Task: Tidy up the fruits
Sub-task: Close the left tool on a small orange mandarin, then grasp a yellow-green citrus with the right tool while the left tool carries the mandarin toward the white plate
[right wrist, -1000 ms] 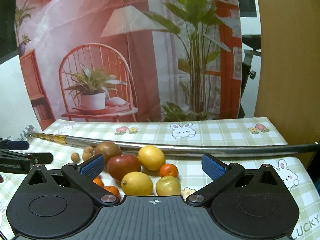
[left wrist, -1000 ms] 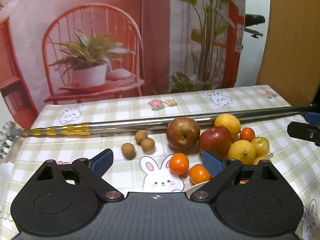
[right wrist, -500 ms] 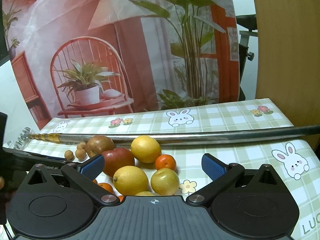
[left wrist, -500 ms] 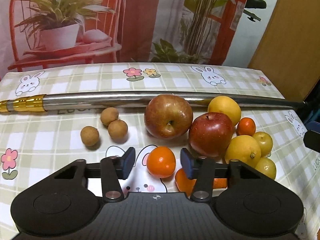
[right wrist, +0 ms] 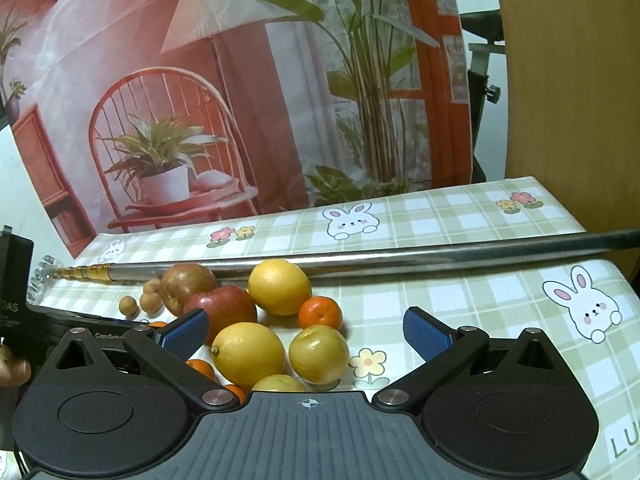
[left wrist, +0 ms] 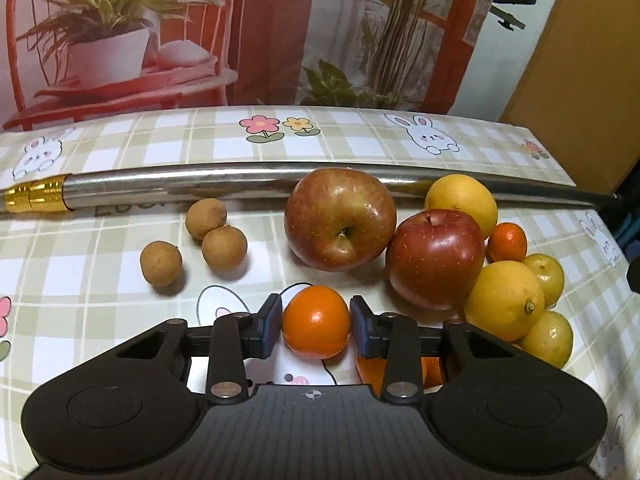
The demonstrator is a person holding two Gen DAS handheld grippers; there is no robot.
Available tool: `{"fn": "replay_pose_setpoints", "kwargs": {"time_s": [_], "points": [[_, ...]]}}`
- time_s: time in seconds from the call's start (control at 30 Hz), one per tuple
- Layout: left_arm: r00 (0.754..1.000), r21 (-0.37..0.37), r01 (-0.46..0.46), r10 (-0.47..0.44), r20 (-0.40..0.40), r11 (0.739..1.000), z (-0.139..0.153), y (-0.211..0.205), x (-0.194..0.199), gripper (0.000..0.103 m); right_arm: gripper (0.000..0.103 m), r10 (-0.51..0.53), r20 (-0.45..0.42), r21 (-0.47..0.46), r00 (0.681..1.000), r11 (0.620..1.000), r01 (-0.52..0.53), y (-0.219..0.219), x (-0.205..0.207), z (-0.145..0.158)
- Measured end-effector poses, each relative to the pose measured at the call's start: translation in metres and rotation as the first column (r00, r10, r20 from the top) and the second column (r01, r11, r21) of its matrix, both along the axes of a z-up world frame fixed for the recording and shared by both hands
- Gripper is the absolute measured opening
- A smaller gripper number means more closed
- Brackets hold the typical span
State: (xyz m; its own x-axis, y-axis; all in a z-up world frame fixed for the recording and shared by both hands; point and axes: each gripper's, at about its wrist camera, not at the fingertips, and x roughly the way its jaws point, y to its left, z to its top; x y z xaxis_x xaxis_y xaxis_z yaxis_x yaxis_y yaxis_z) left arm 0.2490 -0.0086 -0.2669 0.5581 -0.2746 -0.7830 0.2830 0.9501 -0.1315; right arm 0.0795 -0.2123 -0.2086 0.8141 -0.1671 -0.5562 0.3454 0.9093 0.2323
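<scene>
Closing on a small orange [left wrist: 316, 322], the jaws of my left gripper [left wrist: 316, 324] have the fruit squarely between their blue pads [left wrist: 272, 322], which seem to meet its sides at nine and three o'clock. I cannot be sure they are pressing firmly yet. The orange sits on the checked surface [left wrist: 100, 280] just ahead of my wrist, over a printed rabbit.

Risks, as I judge them, start with that round, smooth skin: a squeeze off its middle could squirt it forward toward the apples. A second orange [left wrist: 370, 368] lies partly hidden under my right-hand finger at about five o'clock, and that finger could nudge it as I lift.

Beyond, at twelve to one o'clock, a mottled apple [left wrist: 340, 218] and a darker red apple [left wrist: 436, 258] rest against each other, with lemons [left wrist: 504, 300] and small yellow fruits [left wrist: 546, 272] packed close at two o'clock. A knock there could send the whole cluster rolling. Three brown longans [left wrist: 218, 242] lie loose at eleven o'clock. Farthest back, a long metal pole [left wrist: 180, 184] crosses the cloth and would stop strays only on that side.

My right gripper [right wrist: 306, 330] hangs spread wide and empty, a lemon [right wrist: 248, 354] and a yellow fruit [right wrist: 318, 354] in view between its pads but untouched. Coming down on that pile carelessly could scatter it.
</scene>
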Motion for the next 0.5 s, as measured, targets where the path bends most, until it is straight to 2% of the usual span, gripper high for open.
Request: {"fn": "replay_pose_setpoints", "kwargs": {"time_s": [0.17,0.4,0.5], "points": [[0.999,0.027,0.03,-0.031,0.032,0.999,0.004,0.001,-0.01,0.037,0.103,0.002,-0.013,0.005,1.0,1.0,-0.002,-0.004,0.0,-0.005],[0.999,0.016,0.007,-0.007,0.048,1.0,0.008,0.013,-0.017,0.037,0.102,0.021,-0.035,0.014,0.999,1.0,-0.02,-0.006,0.001,-0.015],[0.998,-0.013,-0.016,0.017,0.057,1.0,0.015,0.019,-0.023,0.037,0.102,0.042,-0.036,0.006,0.998,0.999,-0.042,-0.004,0.002,-0.015]]}}
